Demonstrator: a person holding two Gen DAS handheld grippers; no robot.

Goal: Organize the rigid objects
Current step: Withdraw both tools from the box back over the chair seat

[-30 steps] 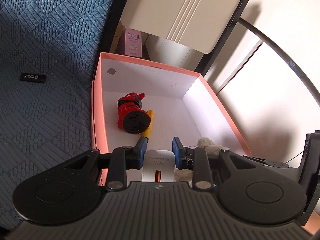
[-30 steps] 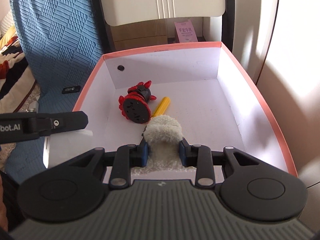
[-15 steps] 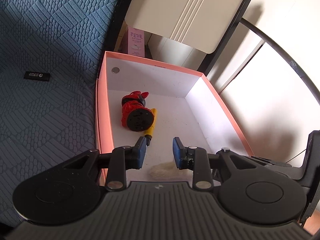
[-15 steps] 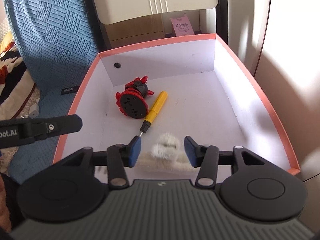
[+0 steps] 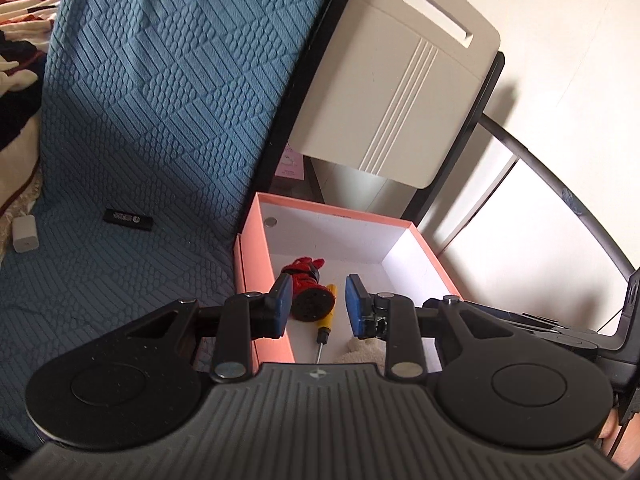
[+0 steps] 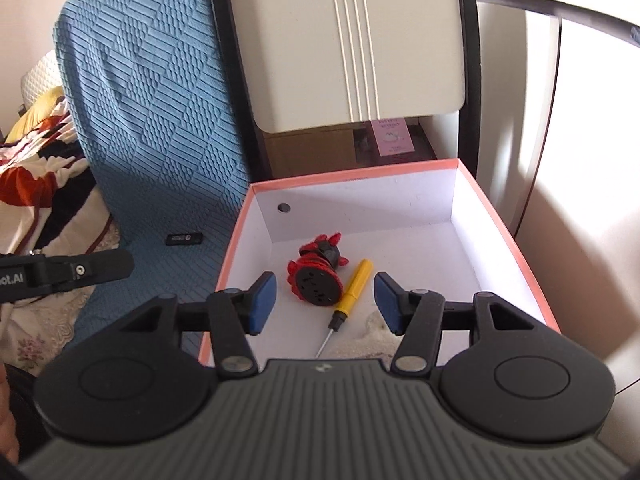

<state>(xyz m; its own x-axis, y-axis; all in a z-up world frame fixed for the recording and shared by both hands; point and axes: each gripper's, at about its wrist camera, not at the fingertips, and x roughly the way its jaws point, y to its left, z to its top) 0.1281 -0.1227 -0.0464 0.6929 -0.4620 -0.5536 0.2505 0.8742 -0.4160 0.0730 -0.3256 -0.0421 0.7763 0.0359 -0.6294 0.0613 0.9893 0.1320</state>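
Observation:
A pink-rimmed white box [image 6: 505, 227] [image 5: 248, 264] stands beside the bed. Inside lie a red and black toy [image 6: 318, 276] [image 5: 308, 294], a yellow-handled screwdriver [image 6: 354, 286] [image 5: 326, 318] and a white fluffy item [image 6: 378, 338] [image 5: 362, 354], partly hidden by the gripper bodies. My left gripper [image 5: 316, 306] is open and empty above the box's near left end. My right gripper [image 6: 325, 302] is open wide and empty above the box's near end. A small black rectangular object [image 5: 128, 220] [image 6: 184, 239] and a white charger block [image 5: 25, 234] lie on the blue bedspread.
The blue quilted bedspread [image 5: 140, 120] fills the left. A cream panel on a dark frame [image 6: 352, 40] leans behind the box, with a pink carton [image 6: 391, 136] and a cardboard box under it. A curved dark tube [image 5: 560, 196] runs along the right. The left gripper's body [image 6: 68, 274] shows at left.
The left gripper let go of a white charger and the right gripper let go of the fluffy item, which now lies in the box. Both grippers opened and rose away from the box.

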